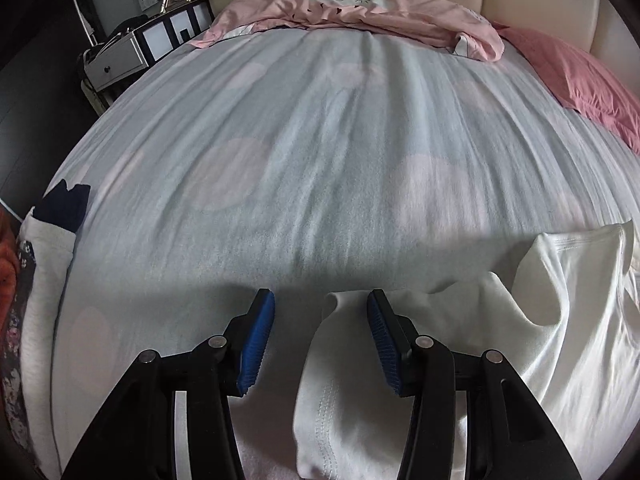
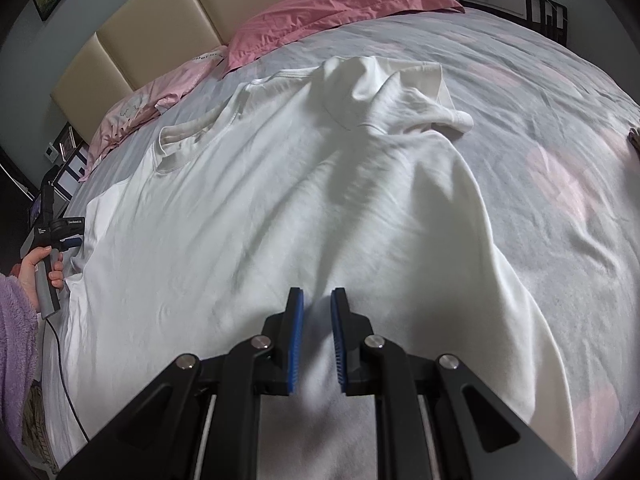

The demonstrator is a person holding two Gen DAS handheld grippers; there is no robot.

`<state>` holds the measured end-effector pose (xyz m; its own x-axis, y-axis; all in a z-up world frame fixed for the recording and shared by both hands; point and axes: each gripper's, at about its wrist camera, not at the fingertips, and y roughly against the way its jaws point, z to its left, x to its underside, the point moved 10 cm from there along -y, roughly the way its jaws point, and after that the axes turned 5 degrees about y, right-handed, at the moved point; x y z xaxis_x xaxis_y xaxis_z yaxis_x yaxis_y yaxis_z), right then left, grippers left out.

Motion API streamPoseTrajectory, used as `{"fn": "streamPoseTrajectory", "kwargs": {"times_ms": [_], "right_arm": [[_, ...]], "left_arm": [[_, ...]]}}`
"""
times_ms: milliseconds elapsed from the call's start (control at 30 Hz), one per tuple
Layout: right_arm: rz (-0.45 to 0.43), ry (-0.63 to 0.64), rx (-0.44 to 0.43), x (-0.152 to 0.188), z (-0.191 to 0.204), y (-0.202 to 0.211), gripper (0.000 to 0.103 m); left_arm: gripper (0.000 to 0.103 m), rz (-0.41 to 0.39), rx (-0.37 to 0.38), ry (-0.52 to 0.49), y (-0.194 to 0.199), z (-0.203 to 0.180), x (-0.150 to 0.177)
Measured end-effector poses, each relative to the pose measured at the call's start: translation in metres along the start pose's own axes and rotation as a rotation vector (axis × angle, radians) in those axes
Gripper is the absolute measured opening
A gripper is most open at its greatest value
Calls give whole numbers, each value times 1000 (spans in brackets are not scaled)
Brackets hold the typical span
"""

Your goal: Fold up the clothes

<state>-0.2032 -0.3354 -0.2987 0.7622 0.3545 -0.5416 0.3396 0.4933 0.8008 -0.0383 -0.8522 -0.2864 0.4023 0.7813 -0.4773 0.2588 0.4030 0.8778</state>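
A white T-shirt [image 2: 248, 208] lies spread on the pale blue bedsheet [image 1: 320, 140], collar toward the pillows and one sleeve [image 2: 400, 96] bunched at the far side. My right gripper [image 2: 318, 294] hovers low over the shirt's lower body. Its blue pads stand a narrow gap apart, with cloth showing flat beneath. My left gripper [image 1: 320, 300] is wide open, and a stitched edge of the white T-shirt [image 1: 332, 380] lies between its pads. In the right wrist view a hand [image 2: 30, 268] holds that left gripper [image 2: 74, 242] at the shirt's left edge.
Pink pillows [image 1: 360, 8] and a darker pink pillow [image 2: 340, 8] lean on the cream headboard [image 2: 160, 24]. A pile of clothes [image 1: 48, 240] sits at the bed's left edge. Nightstands [image 1: 120, 60] flank the bed, and a cable [image 2: 66, 380] trails from the left gripper.
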Motion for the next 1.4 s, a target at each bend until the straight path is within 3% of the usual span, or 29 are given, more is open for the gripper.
{"fn": "streamPoseTrajectory", "kwargs": {"times_ms": [33, 67, 167, 600, 867, 1067, 1200, 1267, 1333, 1400], "right_arm": [[0, 0, 0, 0, 0, 0, 14], [0, 1, 1, 0, 0, -1, 14], [-1, -2, -3, 0, 0, 0, 14], [8, -40, -38, 1, -2, 9, 14], [-6, -51, -61, -3, -2, 19, 14], [-17, -52, -76, -5, -1, 23, 14], [-18, -36, -78, -4, 1, 23, 14], [-16, -34, -78, -4, 0, 23, 14], [-15, -40, -81, -4, 0, 23, 14], [-14, -50, -85, -4, -2, 23, 14]], "left_arm": [[26, -2, 11, 8, 0, -1, 1], [15, -4, 23, 16, 0, -1, 2], [7, -16, 50, 35, 5, -2, 4], [6, -140, 50, 102, 107, 21, -5], [6, -199, 141, -60, 162, -62, 8], [6, -117, 178, -174, 148, -133, 49], [10, -3, 194, -223, 122, -164, 71], [24, 22, 206, -238, 120, -168, 77], [27, 47, 218, -253, 119, -172, 84], [35, 18, 227, -255, 130, -167, 78]]}}
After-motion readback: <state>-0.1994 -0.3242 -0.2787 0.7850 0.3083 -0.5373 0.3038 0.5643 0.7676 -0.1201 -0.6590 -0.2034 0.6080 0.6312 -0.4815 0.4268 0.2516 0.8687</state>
